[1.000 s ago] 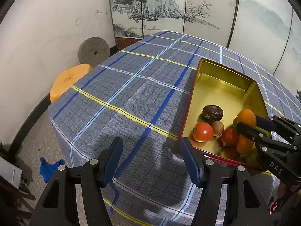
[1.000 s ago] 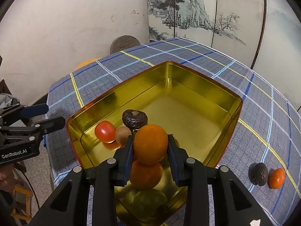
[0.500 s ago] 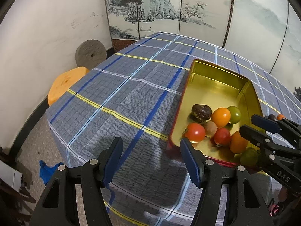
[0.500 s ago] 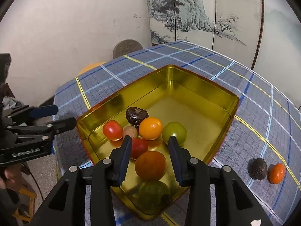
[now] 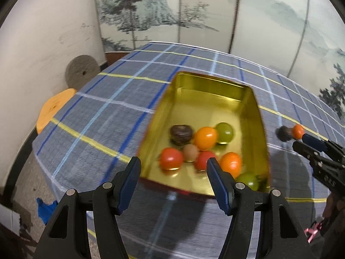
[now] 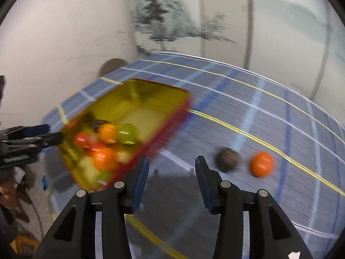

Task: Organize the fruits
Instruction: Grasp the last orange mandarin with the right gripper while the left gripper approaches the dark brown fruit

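Observation:
A gold tin (image 5: 211, 79) on the checked tablecloth holds several fruits, among them an orange (image 5: 206, 137), a green fruit (image 5: 224, 132), a red tomato (image 5: 171, 158) and a dark wrinkled fruit (image 5: 181, 134). My left gripper (image 5: 173, 166) hovers open before the tin's near end, nothing between its fingers. My right gripper (image 6: 172, 161) is over bare cloth right of the tin (image 6: 151, 86), its jaws opening and empty. A dark fruit (image 6: 227, 158) and a small orange (image 6: 262, 164) lie just ahead to its right. Both views are motion-blurred.
An orange stool (image 5: 56, 108) and a grey millstone (image 5: 82, 74) stand by the wall left of the table. A painted folding screen (image 5: 172, 10) lines the back. A blue cloth (image 5: 46, 207) lies on the floor by the table's near-left edge.
My right gripper let an orange go into the tin, then swung right towards the two loose fruits. The left gripper shifted right, and the tin's near end now lies between its fingers in view.

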Available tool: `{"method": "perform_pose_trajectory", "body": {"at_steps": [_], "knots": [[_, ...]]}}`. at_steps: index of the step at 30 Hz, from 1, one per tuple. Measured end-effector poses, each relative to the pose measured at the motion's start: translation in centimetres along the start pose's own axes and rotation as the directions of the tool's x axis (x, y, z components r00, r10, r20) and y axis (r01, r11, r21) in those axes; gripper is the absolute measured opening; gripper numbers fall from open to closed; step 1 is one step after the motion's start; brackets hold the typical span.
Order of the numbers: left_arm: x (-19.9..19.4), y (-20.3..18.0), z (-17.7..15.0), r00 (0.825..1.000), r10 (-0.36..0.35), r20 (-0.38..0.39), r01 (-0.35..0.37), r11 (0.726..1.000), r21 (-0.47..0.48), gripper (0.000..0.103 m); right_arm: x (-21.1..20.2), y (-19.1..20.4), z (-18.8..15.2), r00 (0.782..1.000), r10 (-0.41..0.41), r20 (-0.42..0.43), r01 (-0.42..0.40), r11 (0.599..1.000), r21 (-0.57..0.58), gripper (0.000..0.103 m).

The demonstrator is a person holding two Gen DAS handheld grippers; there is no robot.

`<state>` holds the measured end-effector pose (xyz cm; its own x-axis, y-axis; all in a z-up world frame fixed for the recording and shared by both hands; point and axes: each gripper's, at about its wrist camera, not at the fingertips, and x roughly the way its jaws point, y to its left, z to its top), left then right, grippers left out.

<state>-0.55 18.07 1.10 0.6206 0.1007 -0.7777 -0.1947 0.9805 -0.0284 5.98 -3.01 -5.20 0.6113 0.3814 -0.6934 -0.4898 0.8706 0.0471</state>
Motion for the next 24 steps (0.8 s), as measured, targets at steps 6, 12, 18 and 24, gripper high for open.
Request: {"method": "perform_pose_trajectory", "body": {"at_steps": [6, 12, 18, 24], "knots": [[0.3, -3.7, 0.7, 0.999, -0.054, -0.007, 0.054, 0.997, 0.058, 0.064, -0.2, -6.6, -1.6, 0.993, -0.11, -0.031, 0.113, 0.989, 0.094, 0.042], [1.0, -7.6, 1.3, 0.995, -0.097, -0.03, 0.1, 0.988, 0.12, 0.064, 1.1, -9.3, -1.9, 0.989, -0.142, -0.052, 0.147, 0.981, 0.129, 0.042], [1.9, -10.8, 2.3, 0.991, -0.127, -0.047, 0.133, 0.977, 0.168, 0.064, 3.4, -10.2, -1.6, 0.988, -0.137, -0.073, 0.145, 0.982, 0.123, 0.042], [3.0, -13.1, 3.2, 0.986, -0.152, -0.062, 0.161, 0.97, 0.182, 0.064, 5.0, -10.4, -1.0, 0.988, -0.132, -0.085, 0.14, 0.985, 0.097, 0.042]]}}
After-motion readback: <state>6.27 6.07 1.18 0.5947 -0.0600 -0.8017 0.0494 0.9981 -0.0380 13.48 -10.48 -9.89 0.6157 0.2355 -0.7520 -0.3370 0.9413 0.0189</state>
